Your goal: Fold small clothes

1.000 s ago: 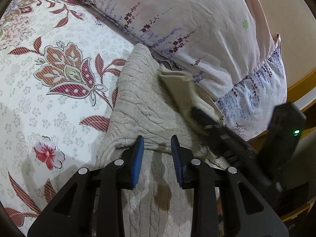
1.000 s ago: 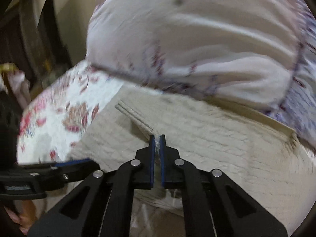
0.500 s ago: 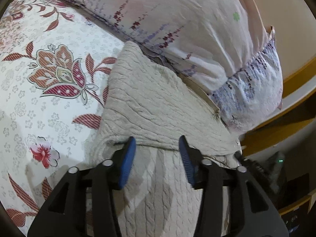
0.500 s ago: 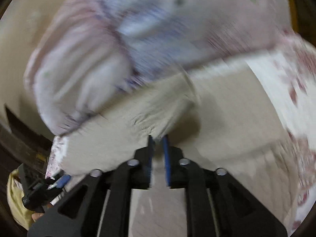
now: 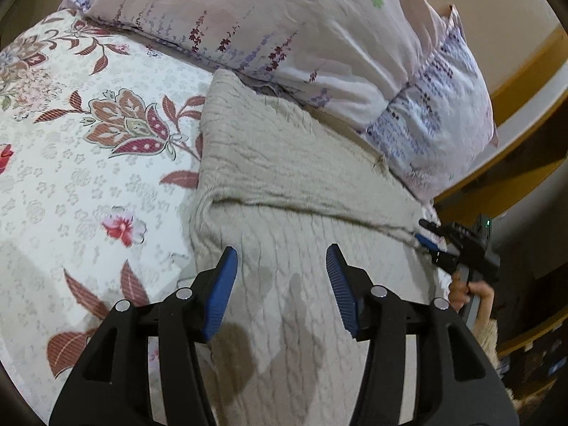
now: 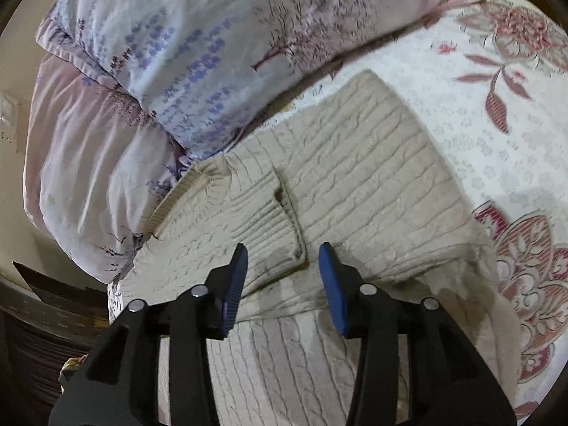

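A beige cable-knit sweater (image 5: 284, 163) lies on the flowered bedsheet (image 5: 88, 177), folded over itself with a fold edge across its middle. My left gripper (image 5: 280, 269) is open and empty just above the sweater's near part. My right gripper (image 6: 282, 269) is open and empty above the sweater (image 6: 372, 191); a folded ribbed sleeve cuff (image 6: 262, 209) lies just ahead of its fingers. The right gripper also shows in the left wrist view (image 5: 458, 245) at the sweater's right edge.
Two stacked pillows with purple flower print (image 5: 319, 35) press against the sweater's far side and show in the right wrist view (image 6: 159, 53). A wooden bed frame (image 5: 525, 81) runs along the right. The bedsheet (image 6: 497, 124) extends beyond the sweater.
Both grippers opened wide. The right gripper let go of the sleeve, which now lies folded on the sweater, and it swung round to the sweater's other side. The left gripper drew back slightly.
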The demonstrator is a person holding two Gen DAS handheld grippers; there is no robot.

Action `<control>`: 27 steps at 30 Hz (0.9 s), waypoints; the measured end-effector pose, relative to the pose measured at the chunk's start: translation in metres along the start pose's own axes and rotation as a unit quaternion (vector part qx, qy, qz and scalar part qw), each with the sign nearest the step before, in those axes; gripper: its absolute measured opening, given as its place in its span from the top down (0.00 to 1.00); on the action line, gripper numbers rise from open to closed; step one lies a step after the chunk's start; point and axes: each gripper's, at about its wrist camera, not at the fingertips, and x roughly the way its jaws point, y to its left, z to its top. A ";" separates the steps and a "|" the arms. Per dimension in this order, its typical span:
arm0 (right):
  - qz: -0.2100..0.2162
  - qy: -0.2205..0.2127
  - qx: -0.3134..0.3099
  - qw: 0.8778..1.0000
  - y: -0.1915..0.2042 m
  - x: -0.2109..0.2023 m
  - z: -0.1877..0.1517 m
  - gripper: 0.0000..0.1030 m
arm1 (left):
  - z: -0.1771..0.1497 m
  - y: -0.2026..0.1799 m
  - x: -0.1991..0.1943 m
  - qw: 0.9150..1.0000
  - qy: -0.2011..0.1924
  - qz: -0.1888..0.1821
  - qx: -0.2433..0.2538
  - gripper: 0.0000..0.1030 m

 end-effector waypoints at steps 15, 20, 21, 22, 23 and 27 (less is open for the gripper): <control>-0.002 -0.088 -0.091 0.992 0.033 -0.039 -0.016 0.93 | -0.008 -0.004 0.005 0.999 0.015 0.025 0.029 0.47; -0.030 -0.059 -0.071 0.995 0.010 -0.025 -0.025 0.93 | -0.008 -0.006 0.007 0.999 0.015 0.027 0.033 0.47; -0.032 -0.056 -0.069 0.996 0.007 -0.022 -0.026 0.93 | -0.008 -0.006 0.007 0.999 0.015 0.026 0.032 0.47; -0.036 -0.053 -0.067 0.996 0.006 -0.019 -0.027 0.93 | -0.008 -0.006 0.006 0.999 0.014 0.026 0.031 0.47; -0.042 -0.051 -0.068 0.995 0.005 -0.017 -0.029 0.93 | -0.009 -0.005 0.006 0.999 0.014 0.025 0.030 0.47; -0.062 -0.039 -0.078 0.994 0.004 -0.010 -0.031 0.92 | -0.016 -0.005 -0.004 0.999 0.008 0.022 0.027 0.47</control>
